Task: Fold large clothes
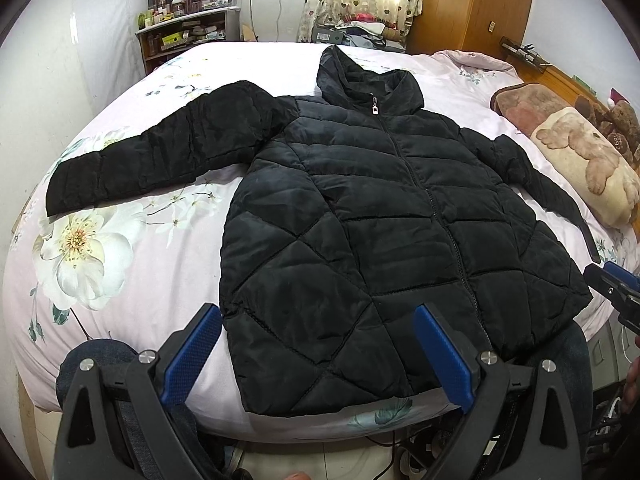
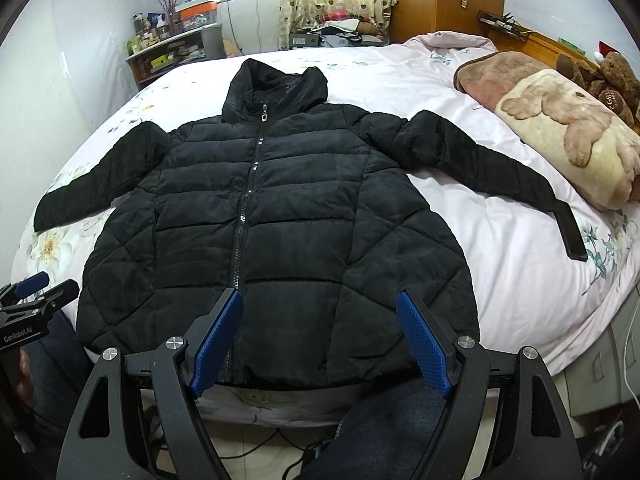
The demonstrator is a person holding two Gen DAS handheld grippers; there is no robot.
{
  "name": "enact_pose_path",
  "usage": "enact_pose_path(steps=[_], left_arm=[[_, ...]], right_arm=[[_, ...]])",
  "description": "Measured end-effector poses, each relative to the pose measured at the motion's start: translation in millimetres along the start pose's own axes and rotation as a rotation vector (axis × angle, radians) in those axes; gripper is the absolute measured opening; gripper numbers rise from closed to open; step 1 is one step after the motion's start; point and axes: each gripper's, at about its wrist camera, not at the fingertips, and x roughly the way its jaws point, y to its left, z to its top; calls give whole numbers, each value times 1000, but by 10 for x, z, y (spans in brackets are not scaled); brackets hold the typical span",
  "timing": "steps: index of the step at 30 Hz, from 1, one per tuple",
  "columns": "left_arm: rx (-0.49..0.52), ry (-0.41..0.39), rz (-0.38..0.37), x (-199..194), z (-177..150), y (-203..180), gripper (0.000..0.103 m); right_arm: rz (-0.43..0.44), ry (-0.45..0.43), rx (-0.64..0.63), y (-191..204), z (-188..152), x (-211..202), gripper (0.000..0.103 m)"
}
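While both grippers gape, black jacket [image 2: 276,216] flat, zipped, sleeves spread

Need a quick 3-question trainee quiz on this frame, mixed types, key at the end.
1. True or false: the jacket lies front up on the bed with its zip closed.
2. Which gripper is holding fabric? A) left gripper B) right gripper C) neither
3. Fill in: both sleeves are spread ______ from the body, not folded over it.

Key: 1 true. 2 C, both are open and hover over the hem at the near edge. 3 outward; the left sleeve and right sleeve lie flat on the bed.
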Motion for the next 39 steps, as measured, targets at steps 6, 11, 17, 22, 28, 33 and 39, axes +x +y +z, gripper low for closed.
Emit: enact_pose_path(steps=[6,11,17,22,28,33,39], left_arm=[[2,6,-4,47,-9,-13,98],[-4,20,-15,118,24,21,98],[-21,29,-17,267,113,141,98],[-50,29,9,481,266,352,98],[-150,-6,70,767,503,827,98],[-246,-30,141,1000,712,1359,98],[-357,-47,197,1228,831,1973,98]], right_arm=[[-2,8,-1,-7,-2,48,79],[-3,17,-5,-3,19,99,79],[15,24,-15,53,122,232,79],[34,3,-34,160,319,406,79],[74,24,-76,330,608,765,79],[81,25,-126,556,840,1086,79],[90,38,-183,840,1034,1456,79]])
